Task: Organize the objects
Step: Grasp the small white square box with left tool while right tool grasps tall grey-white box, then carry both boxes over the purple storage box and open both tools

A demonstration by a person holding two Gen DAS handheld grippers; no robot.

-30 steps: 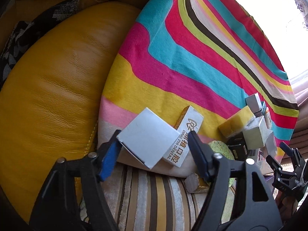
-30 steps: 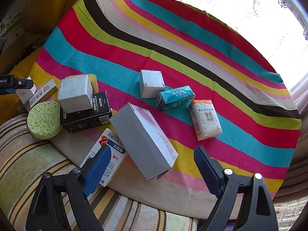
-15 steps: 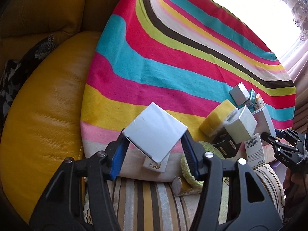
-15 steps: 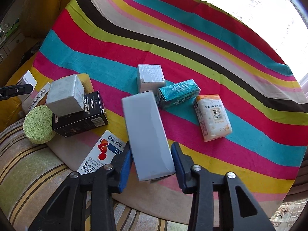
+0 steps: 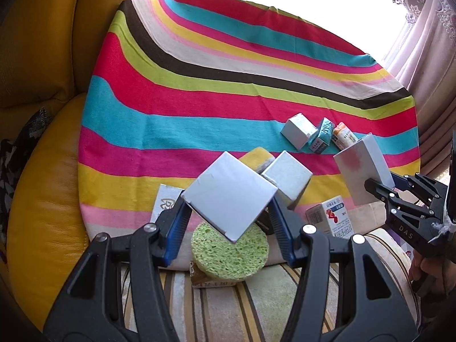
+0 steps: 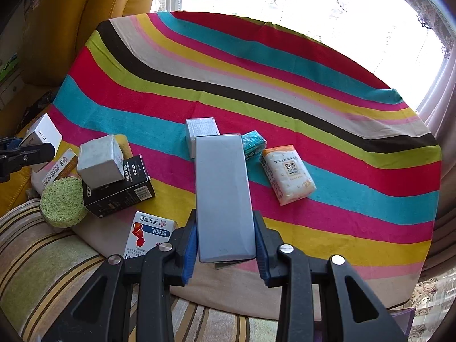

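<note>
Your left gripper [image 5: 228,222] pinches the square box [image 5: 229,195] by two corners and your right gripper [image 6: 225,242] the long box [image 6: 223,196] at its near end; both look light, crushable cardboard, so squeeze gently.

Your left wrist camera looks steeply down from the near left edge of the striped cloth [image 5: 199,91]; your right one does the same from further right. Both sit close and share the green sponge [image 5: 229,252], lower middle in one, lower left [image 6: 63,202] in the other.
</note>
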